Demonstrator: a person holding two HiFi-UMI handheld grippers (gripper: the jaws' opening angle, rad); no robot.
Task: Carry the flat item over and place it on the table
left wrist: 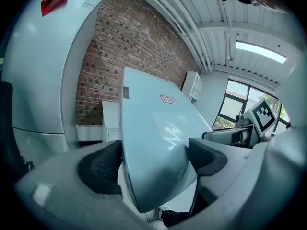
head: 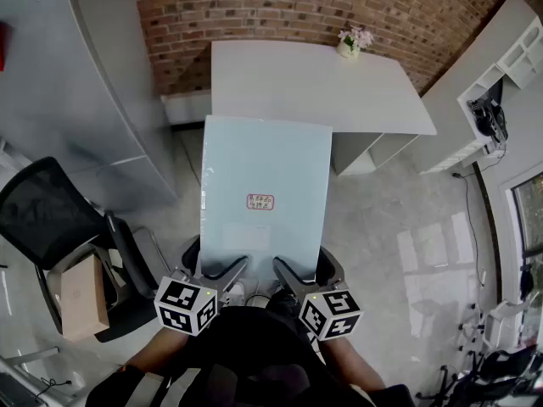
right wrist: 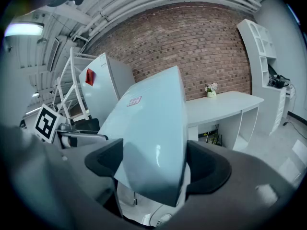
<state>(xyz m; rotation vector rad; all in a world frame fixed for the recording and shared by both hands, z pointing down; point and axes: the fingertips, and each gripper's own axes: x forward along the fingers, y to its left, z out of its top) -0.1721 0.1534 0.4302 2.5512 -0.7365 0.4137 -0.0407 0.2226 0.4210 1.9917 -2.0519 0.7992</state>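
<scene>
I carry a flat pale-blue panel [head: 263,168] with a small red label [head: 260,202], held roughly level above the floor. Its far edge reaches over the near edge of the white table [head: 314,83]. My left gripper [head: 216,261] is shut on the panel's near left corner and my right gripper [head: 305,267] on its near right corner. In the left gripper view the panel [left wrist: 153,123] fills the gap between the dark pads of the left gripper [left wrist: 153,159]. In the right gripper view the panel [right wrist: 153,123] sits the same way in the right gripper [right wrist: 153,164], with the table [right wrist: 225,104] beyond.
A small flower pot [head: 350,45] stands at the table's far edge, against the brick wall. A tall grey cabinet [head: 76,100] is on the left. A black office chair [head: 42,214] with a cardboard box [head: 81,295] is near left. White shelving [head: 501,75] lines the right.
</scene>
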